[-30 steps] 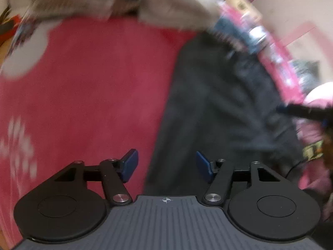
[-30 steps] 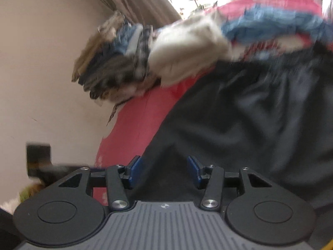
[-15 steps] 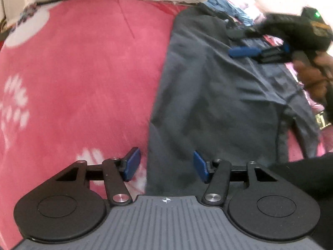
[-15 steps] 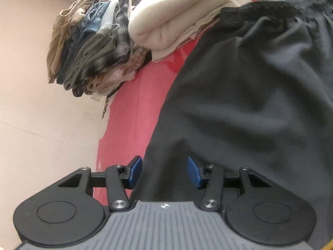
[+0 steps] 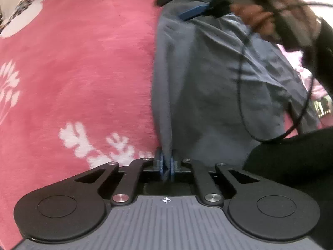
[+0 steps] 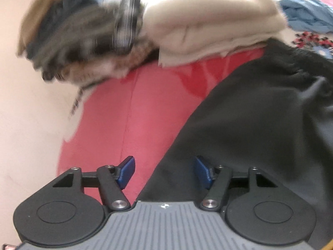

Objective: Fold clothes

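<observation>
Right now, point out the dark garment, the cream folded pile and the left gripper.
dark garment [image 5: 208, 87], left wrist view, middle of cloth.
cream folded pile [image 6: 208, 31], right wrist view, top fold.
left gripper [image 5: 165, 165], left wrist view, between fingertips.

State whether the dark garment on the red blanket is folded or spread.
Spread: the dark garment lies flat along the red blanket, one edge pinched in the left gripper.

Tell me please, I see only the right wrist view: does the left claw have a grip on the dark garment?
Observer: Yes. The left claw is shut on a fold at the edge of the dark garment.
Operator: Is something over the garment on that side?
Observer: A black cable runs across it, down from the hand at the far end. I cannot tell whether it touches the cloth.
Operator: And what is beside the held edge?
Observer: The red blanket, with white flower prints close to the claw.
</observation>
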Tool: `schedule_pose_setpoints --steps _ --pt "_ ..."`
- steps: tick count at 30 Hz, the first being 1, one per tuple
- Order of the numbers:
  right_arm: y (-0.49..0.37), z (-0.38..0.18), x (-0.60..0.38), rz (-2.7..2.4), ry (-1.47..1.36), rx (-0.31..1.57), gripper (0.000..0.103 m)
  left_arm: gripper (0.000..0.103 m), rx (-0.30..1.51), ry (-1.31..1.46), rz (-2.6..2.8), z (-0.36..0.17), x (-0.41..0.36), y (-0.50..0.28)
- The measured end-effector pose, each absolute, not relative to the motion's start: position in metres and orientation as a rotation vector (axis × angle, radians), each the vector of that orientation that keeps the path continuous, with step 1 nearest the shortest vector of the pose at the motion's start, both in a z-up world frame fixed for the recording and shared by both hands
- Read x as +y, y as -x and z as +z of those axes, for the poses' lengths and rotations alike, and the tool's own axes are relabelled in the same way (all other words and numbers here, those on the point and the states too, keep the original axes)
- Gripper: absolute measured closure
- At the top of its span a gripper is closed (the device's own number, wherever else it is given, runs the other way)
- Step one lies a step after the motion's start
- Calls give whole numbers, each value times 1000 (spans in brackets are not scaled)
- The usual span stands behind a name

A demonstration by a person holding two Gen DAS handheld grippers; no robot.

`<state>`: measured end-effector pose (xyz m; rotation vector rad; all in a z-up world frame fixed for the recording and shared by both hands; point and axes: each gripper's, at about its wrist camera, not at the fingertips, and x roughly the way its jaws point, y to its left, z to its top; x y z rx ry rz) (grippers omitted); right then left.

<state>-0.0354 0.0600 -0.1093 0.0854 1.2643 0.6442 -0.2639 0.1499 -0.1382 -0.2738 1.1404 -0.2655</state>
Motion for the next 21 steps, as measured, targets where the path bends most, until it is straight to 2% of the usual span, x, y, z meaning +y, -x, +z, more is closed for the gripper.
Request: schedule_pose_setpoints --steps 3,6,12,14,16,17,21 --pt "38 -116 76 632 9 1251 31 103 1113 271 -292 -133 144 267" --pt "43 -115 84 634 96 1219 32 103 1068 278 -342 -123 142 270" --pt "56 -112 88 622 249 1132 59 103 969 329 -452 -100 137 267" --pt "56 -110 83 618 251 1121 81 103 951 354 -478 -95 136 263" --pt "53 -107 77 611 222 1118 94 103 942 368 -499 -91 135 259" --pt "52 -105 73 612 204 1115 98 103 937 372 -511 -88 135 257" --pt "53 -92 57 606 179 1073 99 103 887 365 -568 -73 127 247"
